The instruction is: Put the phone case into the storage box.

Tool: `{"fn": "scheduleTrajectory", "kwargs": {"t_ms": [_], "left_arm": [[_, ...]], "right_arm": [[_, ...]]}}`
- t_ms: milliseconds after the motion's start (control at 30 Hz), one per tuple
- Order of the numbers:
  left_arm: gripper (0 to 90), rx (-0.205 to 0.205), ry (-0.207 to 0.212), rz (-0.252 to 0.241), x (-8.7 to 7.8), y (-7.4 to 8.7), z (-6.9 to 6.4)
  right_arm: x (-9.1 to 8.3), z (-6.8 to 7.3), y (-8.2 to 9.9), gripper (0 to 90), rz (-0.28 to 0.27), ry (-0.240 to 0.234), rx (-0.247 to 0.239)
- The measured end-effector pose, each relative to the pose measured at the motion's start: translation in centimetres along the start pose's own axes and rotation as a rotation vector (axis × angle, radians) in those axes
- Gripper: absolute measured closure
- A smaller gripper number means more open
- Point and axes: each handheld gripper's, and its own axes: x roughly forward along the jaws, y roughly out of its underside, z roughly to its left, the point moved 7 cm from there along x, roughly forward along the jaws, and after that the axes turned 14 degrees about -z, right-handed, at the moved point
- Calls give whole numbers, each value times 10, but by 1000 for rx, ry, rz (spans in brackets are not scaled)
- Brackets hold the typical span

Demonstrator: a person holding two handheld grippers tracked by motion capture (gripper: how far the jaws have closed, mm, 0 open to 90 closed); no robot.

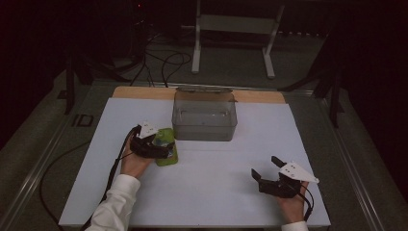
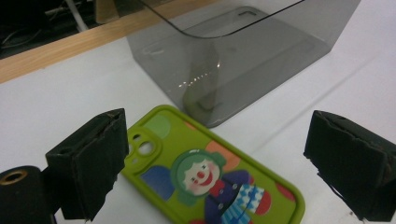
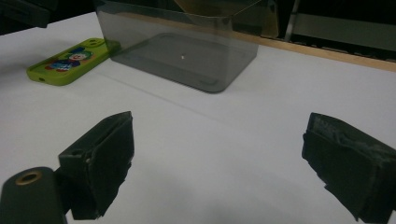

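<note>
A green phone case (image 1: pixel 166 147) (image 2: pixel 210 173) (image 3: pixel 70 60) printed with a clown lies flat on the white sheet, just left of the box's front corner. My left gripper (image 1: pixel 156 144) (image 2: pixel 224 163) hovers over it, open, with a jaw on each side of the case and neither touching it. A clear grey plastic box (image 1: pixel 204 115) (image 2: pixel 243 51) (image 3: pixel 182 42) stands empty at the middle back of the sheet. My right gripper (image 1: pixel 267 169) (image 3: pixel 224 158) is open near the front right, with only bare sheet between its jaws.
The white sheet (image 1: pixel 207 192) covers a wooden board (image 1: pixel 139 92) whose edge shows behind the box. Cables (image 1: pixel 163 65) and a white metal stand (image 1: pixel 231 29) lie on the floor beyond the table. Dark surroundings ring the table.
</note>
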Motion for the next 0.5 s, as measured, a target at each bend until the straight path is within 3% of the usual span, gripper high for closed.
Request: {"fn": "scheduleTrajectory", "kwargs": {"t_ms": [333,433,500], "left_arm": [[138,-32,34,52,22,4,-13],[167,-25,19,63,28,6,-17],[240,-23,9,71,30,6,-18]], "right_arm": [[0,0,0,93,0,0,0],[0,0,0,93,0,0,0],[0,0,0,93,1,-1,0]]}}
